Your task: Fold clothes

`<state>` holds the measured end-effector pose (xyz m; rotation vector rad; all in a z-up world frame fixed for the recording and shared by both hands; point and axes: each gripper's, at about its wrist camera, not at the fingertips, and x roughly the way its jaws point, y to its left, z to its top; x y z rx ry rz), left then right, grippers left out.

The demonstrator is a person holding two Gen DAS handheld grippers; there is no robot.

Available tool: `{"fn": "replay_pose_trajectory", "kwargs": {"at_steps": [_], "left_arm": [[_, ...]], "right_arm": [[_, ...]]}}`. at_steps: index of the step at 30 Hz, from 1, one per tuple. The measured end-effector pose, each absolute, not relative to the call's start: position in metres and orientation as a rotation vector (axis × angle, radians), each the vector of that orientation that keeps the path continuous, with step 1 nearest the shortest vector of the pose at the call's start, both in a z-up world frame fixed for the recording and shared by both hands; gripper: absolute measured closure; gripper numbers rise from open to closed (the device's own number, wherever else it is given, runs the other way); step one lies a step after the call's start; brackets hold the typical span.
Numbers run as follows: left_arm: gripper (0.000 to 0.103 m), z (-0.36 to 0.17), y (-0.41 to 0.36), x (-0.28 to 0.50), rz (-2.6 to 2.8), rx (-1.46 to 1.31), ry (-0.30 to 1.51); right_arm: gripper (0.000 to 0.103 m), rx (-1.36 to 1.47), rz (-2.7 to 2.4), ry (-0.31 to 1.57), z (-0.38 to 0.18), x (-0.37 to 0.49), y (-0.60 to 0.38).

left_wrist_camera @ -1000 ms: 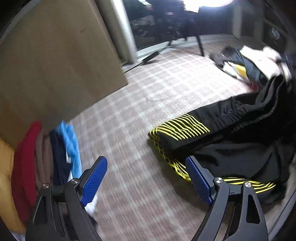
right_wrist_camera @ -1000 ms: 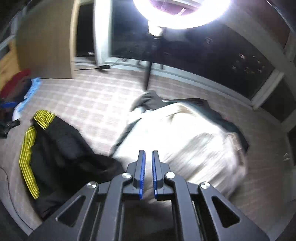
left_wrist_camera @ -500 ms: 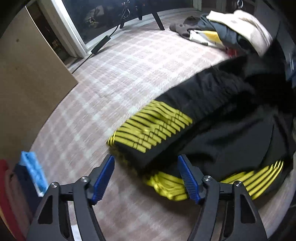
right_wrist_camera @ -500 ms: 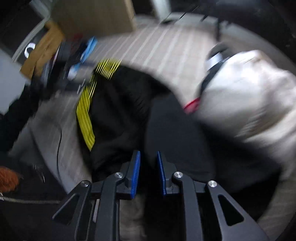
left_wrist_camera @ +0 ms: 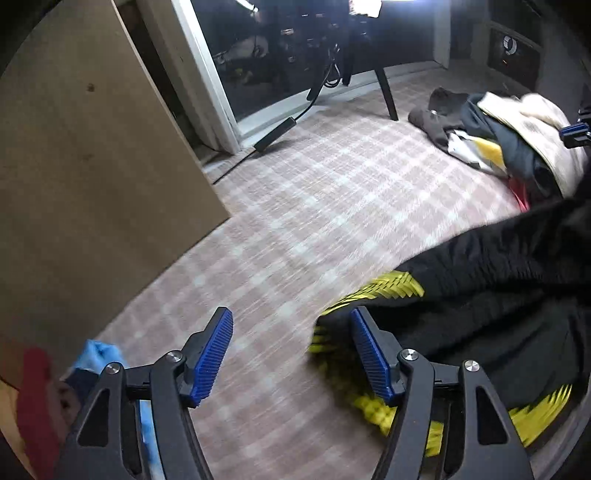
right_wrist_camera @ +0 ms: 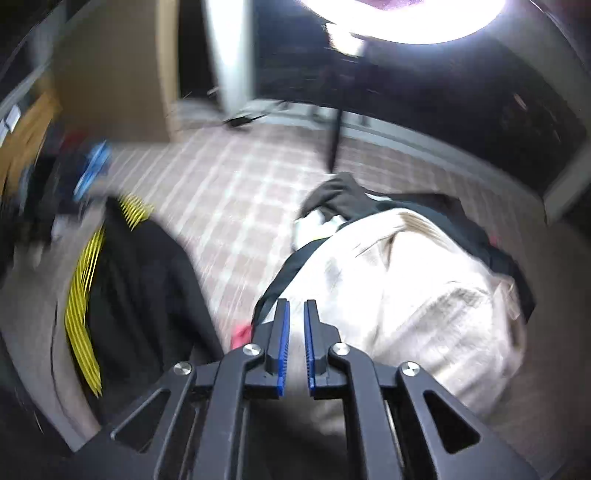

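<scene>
Black shorts with yellow stripes (left_wrist_camera: pixel 487 295) lie crumpled on the plaid carpet, at the right of the left wrist view and at the left of the right wrist view (right_wrist_camera: pixel 140 288). My left gripper (left_wrist_camera: pixel 291 354) is open and empty, its right finger beside the shorts' yellow-striped edge. My right gripper (right_wrist_camera: pixel 295 343) has its jaws nearly together with a narrow gap and nothing between them; it hovers over a pile of unfolded clothes topped by a cream garment (right_wrist_camera: pixel 417 291), which also shows in the left wrist view (left_wrist_camera: pixel 532 129).
A stack of folded clothes in red, navy and light blue (left_wrist_camera: pixel 55 391) sits at the left by a brown panel (left_wrist_camera: pixel 81 166). A tripod leg (left_wrist_camera: pixel 386 88) and a power strip (left_wrist_camera: pixel 275 134) stand by the window. A ring light (right_wrist_camera: pixel 399 18) glares above.
Both views swung back up. The left gripper shifted left, off the shorts' yellow-striped edge. The right gripper moved from above the black shorts back over the cream pile.
</scene>
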<state>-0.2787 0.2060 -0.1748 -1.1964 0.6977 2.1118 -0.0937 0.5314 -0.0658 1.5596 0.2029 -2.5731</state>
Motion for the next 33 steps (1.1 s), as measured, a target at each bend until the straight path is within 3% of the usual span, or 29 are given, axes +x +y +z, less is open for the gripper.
{"fn": "replay_pose_trajectory", "kwargs": {"at_steps": [3,6,12,13,14,15,16,20,29,33], "left_arm": [[0.028,-0.172,0.188,-0.276,2.086,-1.19,0.712],[0.028,-0.179,0.184,-0.275,2.057,-1.231,0.681],[0.029,-0.19,0.217,-0.282,2.041,-1.239,0.608],[0.039,-0.192,0.222,-0.283,2.034,-1.235,0.616],[0.048,-0.195,0.23,-0.285,2.017,-1.247,0.626],[0.069,-0.196,0.232,-0.288,2.003,-1.259,0.616],[0.081,-0.195,0.231,-0.29,1.993,-1.279,0.584],[0.082,-0.192,0.227,-0.294,1.983,-1.306,0.508],[0.082,-0.194,0.229,-0.292,1.977,-1.31,0.513],[0.082,-0.198,0.232,-0.298,1.976,-1.314,0.484]], "right_arm": [[0.082,1.601,-2.398,0.255,-0.071,-0.061,0.511],[0.066,1.646,-2.332,0.337,-0.088,-0.038,0.494],[0.061,1.657,-2.351,0.216,-0.094,-0.021,0.481],[0.061,1.656,-2.359,0.192,-0.094,-0.02,0.48],[0.06,1.658,-2.372,0.164,-0.093,-0.014,0.48],[0.06,1.656,-2.383,0.14,-0.093,-0.01,0.48],[0.06,1.654,-2.394,0.115,-0.093,-0.007,0.48],[0.06,1.648,-2.423,0.037,-0.107,0.008,0.469],[0.061,1.658,-2.581,0.119,-0.146,-0.02,0.466],[0.079,1.691,-2.647,0.126,-0.145,-0.031,0.476]]}}
